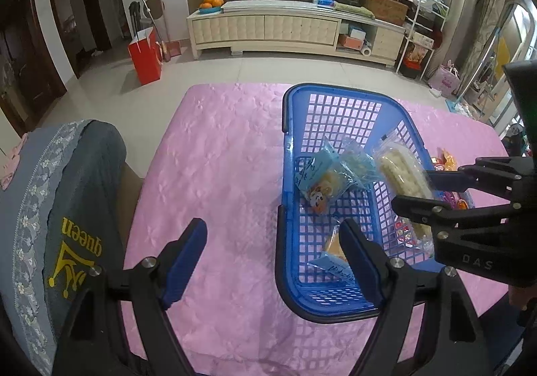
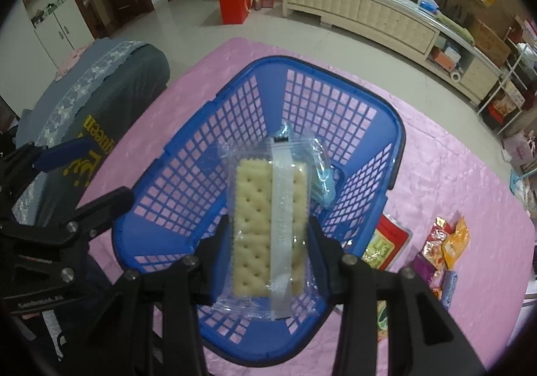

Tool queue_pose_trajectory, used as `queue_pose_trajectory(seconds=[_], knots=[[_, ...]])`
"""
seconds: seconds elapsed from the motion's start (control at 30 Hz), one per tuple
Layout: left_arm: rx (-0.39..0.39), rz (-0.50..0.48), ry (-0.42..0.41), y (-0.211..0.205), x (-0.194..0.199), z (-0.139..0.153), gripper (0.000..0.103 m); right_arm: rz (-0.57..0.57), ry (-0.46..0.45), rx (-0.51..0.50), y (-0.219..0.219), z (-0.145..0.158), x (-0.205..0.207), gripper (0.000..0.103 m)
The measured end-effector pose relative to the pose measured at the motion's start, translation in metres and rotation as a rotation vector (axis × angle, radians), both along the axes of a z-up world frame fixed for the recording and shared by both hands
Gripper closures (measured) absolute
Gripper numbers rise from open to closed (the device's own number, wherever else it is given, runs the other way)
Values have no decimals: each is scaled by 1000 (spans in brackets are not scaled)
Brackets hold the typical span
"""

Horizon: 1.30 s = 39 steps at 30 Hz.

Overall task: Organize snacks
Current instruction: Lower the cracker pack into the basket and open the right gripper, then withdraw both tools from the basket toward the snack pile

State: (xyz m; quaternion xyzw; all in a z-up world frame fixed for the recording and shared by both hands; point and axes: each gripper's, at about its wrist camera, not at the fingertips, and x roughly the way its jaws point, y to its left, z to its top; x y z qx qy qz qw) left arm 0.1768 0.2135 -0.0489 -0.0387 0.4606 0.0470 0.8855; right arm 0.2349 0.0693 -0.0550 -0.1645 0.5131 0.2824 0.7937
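The cracker packet (image 2: 268, 225) hung over the blue basket (image 2: 208, 154), pinched across its width by the right tongs (image 2: 268, 241), probably poised for dropping in; the left tongs (image 1: 272, 262) gaped empty beside the basket's near rim, perhaps steadying it.

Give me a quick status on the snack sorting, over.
Right gripper shut on cracker pack above blue basket. Left gripper open, empty, at basket's near rim. Loose snacks still on table. Nothing blocking.
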Motion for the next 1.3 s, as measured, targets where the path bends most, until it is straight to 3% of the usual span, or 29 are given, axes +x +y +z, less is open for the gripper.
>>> queue_pose_trajectory(seconds=[0.17, 0.27, 0.33, 0.37, 0.83, 1.3], knots=[[-7, 3, 6, 2, -2, -5, 24, 10, -54, -54, 4, 0, -2, 54], [-13, 2, 5, 0, -4, -5, 24, 16, -56, -65, 3, -1, -3, 36], [-2, -2, 3, -3, -6, -4, 24, 15, -87, -76, 1, 1, -7, 18], [5, -4, 2, -5, -7, -2, 24, 12, -110, -89, -1, 3, -10, 17], [56, -62, -41, -56, -25, 29, 24, -47, -125, -17, -59, 34, -27, 16], [103, -261, -83, -177, -15, 50, 24, -227, -150, 53, -177, 57, -35, 16]])
